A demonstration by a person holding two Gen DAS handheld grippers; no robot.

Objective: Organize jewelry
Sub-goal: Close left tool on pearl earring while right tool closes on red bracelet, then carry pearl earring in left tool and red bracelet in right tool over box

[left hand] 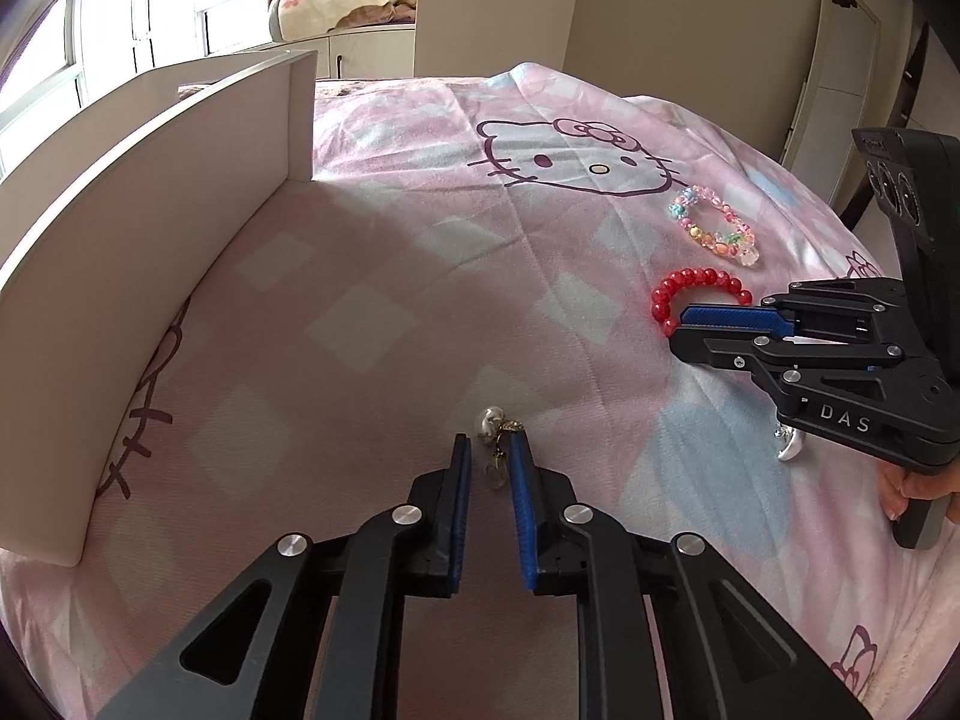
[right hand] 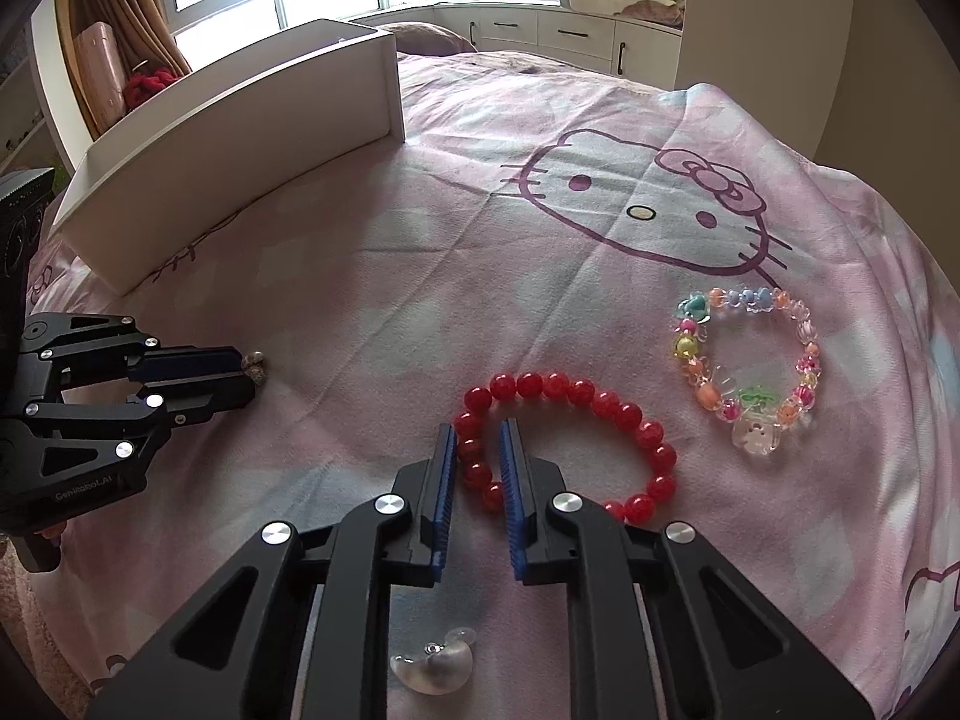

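Note:
My left gripper is open, its fingers either side of a small pearl and gold earring lying on the pink sheet; it also shows in the right wrist view. My right gripper is open, its fingers straddling the left side of a red bead bracelet, which also shows in the left wrist view. A multicoloured bead bracelet lies to the right. A clear crescent charm lies under my right gripper.
A white open box stands on the bed at the left, also in the right wrist view. The Hello Kitty sheet covers the bed. Window, cabinets and folded blankets lie beyond.

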